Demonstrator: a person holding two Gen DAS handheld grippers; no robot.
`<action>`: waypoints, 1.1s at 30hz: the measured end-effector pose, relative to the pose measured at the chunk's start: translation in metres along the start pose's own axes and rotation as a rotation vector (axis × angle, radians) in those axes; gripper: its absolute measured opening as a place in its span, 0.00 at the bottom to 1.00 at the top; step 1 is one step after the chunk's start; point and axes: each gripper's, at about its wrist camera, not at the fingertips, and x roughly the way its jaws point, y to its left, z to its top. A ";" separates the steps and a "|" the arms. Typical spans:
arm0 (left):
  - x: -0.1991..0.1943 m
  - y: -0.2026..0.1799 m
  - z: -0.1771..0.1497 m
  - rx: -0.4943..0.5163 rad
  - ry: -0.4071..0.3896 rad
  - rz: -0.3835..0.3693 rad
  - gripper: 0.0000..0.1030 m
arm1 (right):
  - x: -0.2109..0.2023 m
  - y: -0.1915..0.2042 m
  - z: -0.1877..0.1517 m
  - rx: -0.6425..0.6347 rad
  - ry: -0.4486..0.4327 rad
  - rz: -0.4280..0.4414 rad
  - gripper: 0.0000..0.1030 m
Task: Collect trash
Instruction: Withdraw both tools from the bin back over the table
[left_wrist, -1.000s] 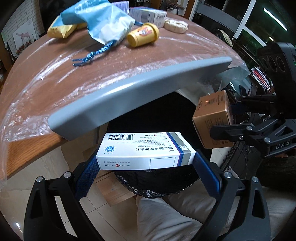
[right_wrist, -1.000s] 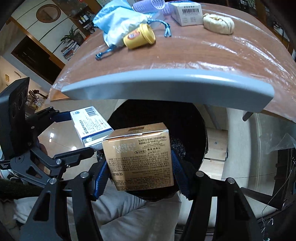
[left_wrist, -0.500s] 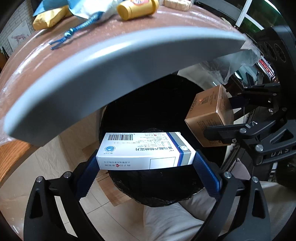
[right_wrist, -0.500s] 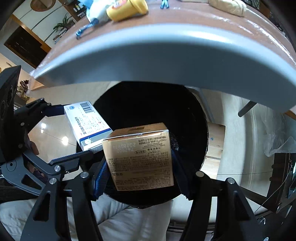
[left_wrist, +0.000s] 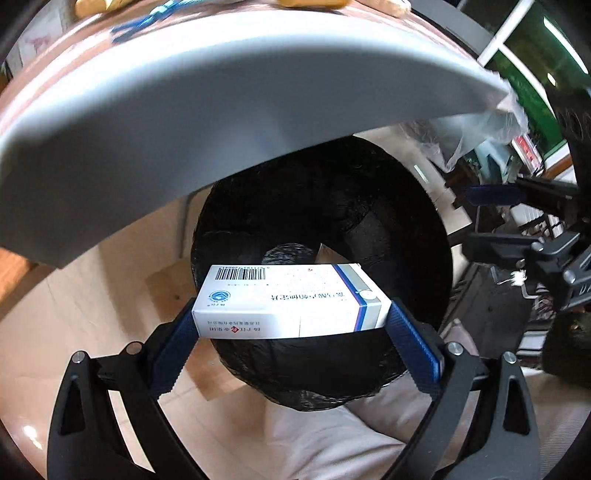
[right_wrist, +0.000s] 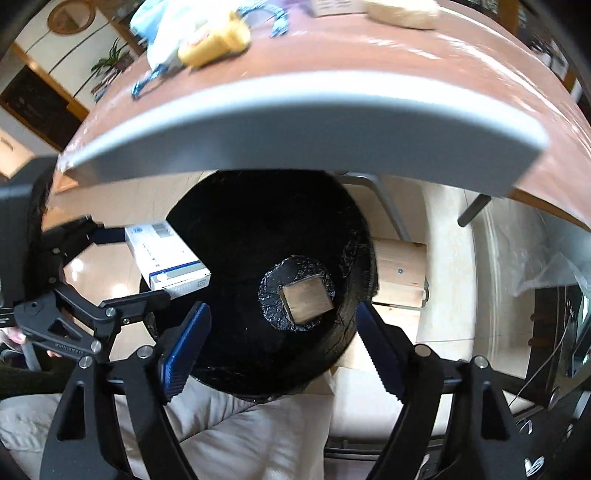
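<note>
My left gripper is shut on a white and blue medicine box, held over the mouth of a black-lined trash bin. The same medicine box shows at the left of the right wrist view, above the bin's rim. My right gripper points down into the bin with its jaws opening and nothing between them. A gold-brown carton lies at the bin's bottom. In the left wrist view the right gripper stands open at the right edge.
The grey-edged brown table overhangs the bin; on it lie a yellow cup, a blue bag and a beige bundle. A wooden block stands behind the bin. A person's light trousers are below.
The right gripper's jaws have spread and the gold-brown carton has dropped from them to the bin's bottom. Both grippers have sunk lower toward the bin, the left still holding the medicine box.
</note>
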 end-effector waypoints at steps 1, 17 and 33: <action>0.000 0.002 0.000 -0.011 0.004 -0.007 0.95 | -0.004 -0.003 0.000 0.014 -0.007 0.006 0.77; -0.020 -0.021 0.011 0.048 -0.049 0.013 0.95 | -0.030 0.005 0.011 0.009 -0.071 0.037 0.77; -0.043 -0.027 0.021 0.085 -0.052 -0.078 0.95 | -0.062 0.006 0.023 0.013 -0.156 0.064 0.77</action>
